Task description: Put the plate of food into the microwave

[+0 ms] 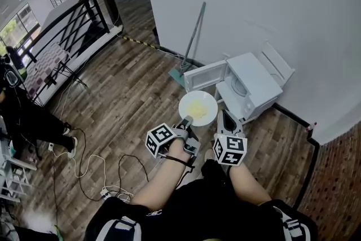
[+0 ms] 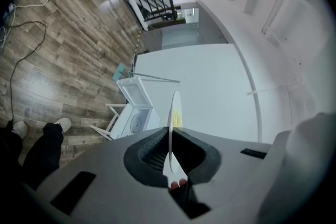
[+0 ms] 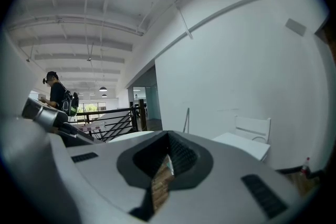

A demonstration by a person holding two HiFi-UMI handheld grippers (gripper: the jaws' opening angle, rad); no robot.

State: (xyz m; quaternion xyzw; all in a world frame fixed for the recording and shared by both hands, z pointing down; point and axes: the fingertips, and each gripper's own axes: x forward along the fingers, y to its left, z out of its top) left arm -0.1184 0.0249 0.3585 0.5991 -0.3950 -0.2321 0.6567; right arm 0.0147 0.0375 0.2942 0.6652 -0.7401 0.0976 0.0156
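Note:
A white plate (image 1: 198,108) with yellow food hangs above the wood floor, just in front of the white microwave (image 1: 251,87). The microwave's door (image 1: 206,75) stands open towards the left. My left gripper (image 1: 186,121) is shut on the plate's near rim. In the left gripper view the plate (image 2: 174,107) shows edge-on between the jaws of that gripper (image 2: 170,152), with the microwave (image 2: 134,115) beyond. My right gripper (image 1: 225,119) hovers right of the plate, near the microwave's front corner. Its jaws (image 3: 164,165) are shut with nothing between them.
A mop (image 1: 194,36) leans on the white wall behind the microwave, with a white rack (image 1: 276,65) beside it. A black railing (image 1: 73,25) runs along the far left. Cables (image 1: 84,166) trail over the floor near a standing person (image 1: 22,115).

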